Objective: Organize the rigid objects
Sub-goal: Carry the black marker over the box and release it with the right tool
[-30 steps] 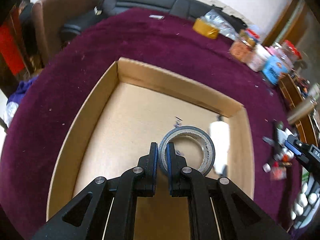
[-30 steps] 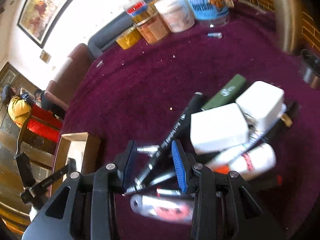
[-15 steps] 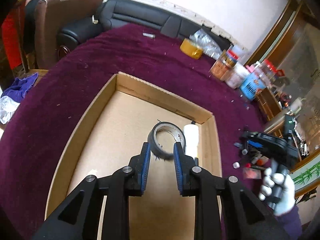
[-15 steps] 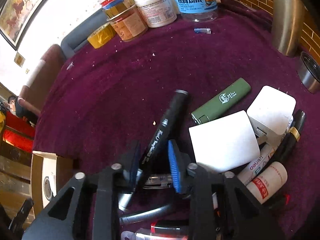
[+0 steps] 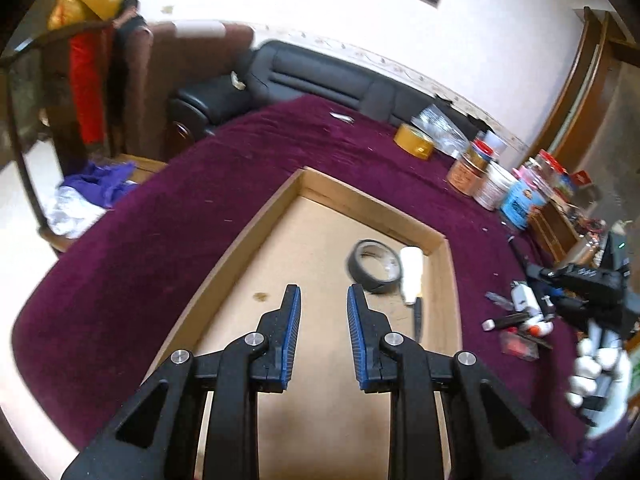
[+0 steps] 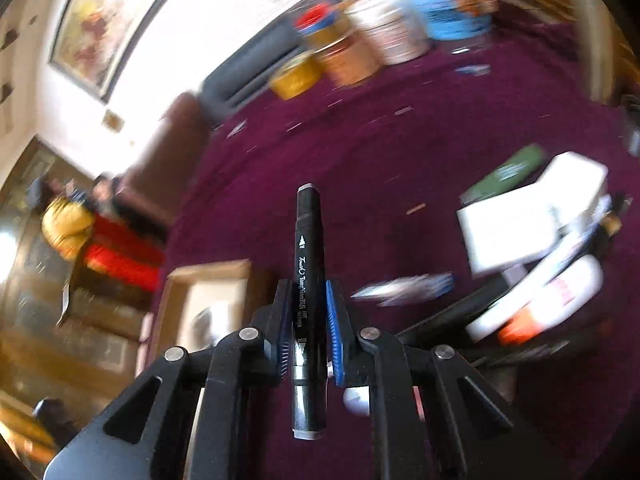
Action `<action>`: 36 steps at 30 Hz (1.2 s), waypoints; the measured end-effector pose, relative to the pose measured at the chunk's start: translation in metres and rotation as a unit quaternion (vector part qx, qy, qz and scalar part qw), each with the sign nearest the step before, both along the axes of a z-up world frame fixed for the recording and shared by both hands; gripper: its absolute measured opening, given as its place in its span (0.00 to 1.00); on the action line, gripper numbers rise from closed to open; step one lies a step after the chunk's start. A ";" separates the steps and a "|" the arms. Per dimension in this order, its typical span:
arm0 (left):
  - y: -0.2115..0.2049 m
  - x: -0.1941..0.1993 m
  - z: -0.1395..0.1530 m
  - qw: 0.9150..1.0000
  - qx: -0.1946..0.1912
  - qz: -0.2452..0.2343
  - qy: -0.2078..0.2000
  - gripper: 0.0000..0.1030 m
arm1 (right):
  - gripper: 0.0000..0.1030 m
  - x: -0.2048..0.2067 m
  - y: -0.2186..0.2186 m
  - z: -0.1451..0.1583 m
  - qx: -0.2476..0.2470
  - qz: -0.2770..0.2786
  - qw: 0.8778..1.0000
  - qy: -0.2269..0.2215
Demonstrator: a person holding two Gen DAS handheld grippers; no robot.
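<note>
Black left tongs (image 5: 320, 294): your blue-padded fingers stand spread with nothing between them, above the floor of the cardboard box (image 5: 256, 232).
Tape roll (image 5: 374, 266): grey, lying flat on the box floor just ahead and to the right of your left tongs, apart from them.
White bottle (image 5: 412, 274): lying in the box, touching the tape roll on its far-right side, close to the box's right wall; a thin dark stick lies just below it.
Right tongs (image 6: 307, 312): clamped on a black marker (image 6: 308, 280), which runs straight along the fingers, one end sticking out ahead of the tips and the other reaching back toward your hand.
Pile to the right of the right tongs: white blocks (image 6: 508, 232), a green case (image 6: 504, 172) and a white tube with red print (image 6: 560, 292), all blurred, on the purple-covered bench (image 6: 400, 152).
Far edge of the bench: jars (image 6: 400, 36) and a yellow tape roll (image 6: 296, 76), well ahead of both tongs.
Box from the right wrist: low and to the left of your right tongs.
</note>
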State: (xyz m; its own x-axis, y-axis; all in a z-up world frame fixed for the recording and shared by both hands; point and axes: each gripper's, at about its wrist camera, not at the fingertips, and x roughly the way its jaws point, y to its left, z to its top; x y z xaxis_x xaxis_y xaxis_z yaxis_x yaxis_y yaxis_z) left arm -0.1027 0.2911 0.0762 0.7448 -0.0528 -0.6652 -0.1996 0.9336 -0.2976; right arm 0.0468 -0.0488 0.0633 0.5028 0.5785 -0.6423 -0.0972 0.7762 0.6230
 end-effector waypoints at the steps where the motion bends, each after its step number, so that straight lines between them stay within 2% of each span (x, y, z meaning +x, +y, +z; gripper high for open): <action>1: 0.002 -0.007 -0.002 1.000 -0.004 0.005 0.000 0.19 | 0.14 -0.005 0.014 0.000 0.004 0.020 1.000 0.001; 4: 0.009 -0.022 -0.006 0.999 -0.033 -0.001 0.002 0.19 | 0.14 -0.013 0.068 0.000 0.007 0.080 0.997 0.010; 8: 0.021 -0.040 -0.001 0.999 -0.047 -0.001 -0.012 0.20 | 0.14 -0.015 0.135 -0.005 0.007 0.133 0.991 0.024; 11: 0.033 -0.053 0.005 0.998 -0.057 0.002 -0.027 0.30 | 0.14 -0.013 0.183 -0.013 -0.006 0.160 0.986 0.037; 15: 0.046 -0.063 0.010 0.997 -0.059 0.012 -0.039 0.30 | 0.14 -0.003 0.233 -0.027 -0.048 0.169 0.983 0.044; 19: 0.059 -0.069 0.008 0.997 -0.069 0.016 -0.042 0.31 | 0.14 0.010 0.254 -0.037 -0.091 0.161 0.982 0.049; 24: 0.065 -0.071 0.007 0.996 -0.076 0.021 -0.046 0.42 | 0.14 0.007 0.249 -0.032 -0.133 0.145 0.980 0.022; 27: 0.062 -0.072 0.008 0.996 -0.079 0.018 -0.047 0.45 | 0.15 -0.001 0.236 -0.019 -0.130 0.145 0.981 0.002; 31: 0.048 -0.075 0.014 0.996 -0.073 0.006 -0.051 0.48 | 0.15 -0.015 0.199 0.005 -0.113 0.138 0.984 -0.031; 34: 0.030 -0.077 0.022 0.996 -0.062 -0.008 -0.057 0.52 | 0.15 -0.038 0.150 0.030 -0.116 0.112 0.983 -0.090; 35: 0.025 -0.077 0.024 0.997 -0.058 -0.012 -0.058 0.52 | 0.18 -0.045 0.142 0.039 -0.123 0.098 0.981 -0.114; 36: 0.017 -0.077 0.027 0.997 -0.053 -0.020 -0.059 0.52 | 0.33 -0.055 0.125 0.046 -0.134 0.081 0.978 -0.141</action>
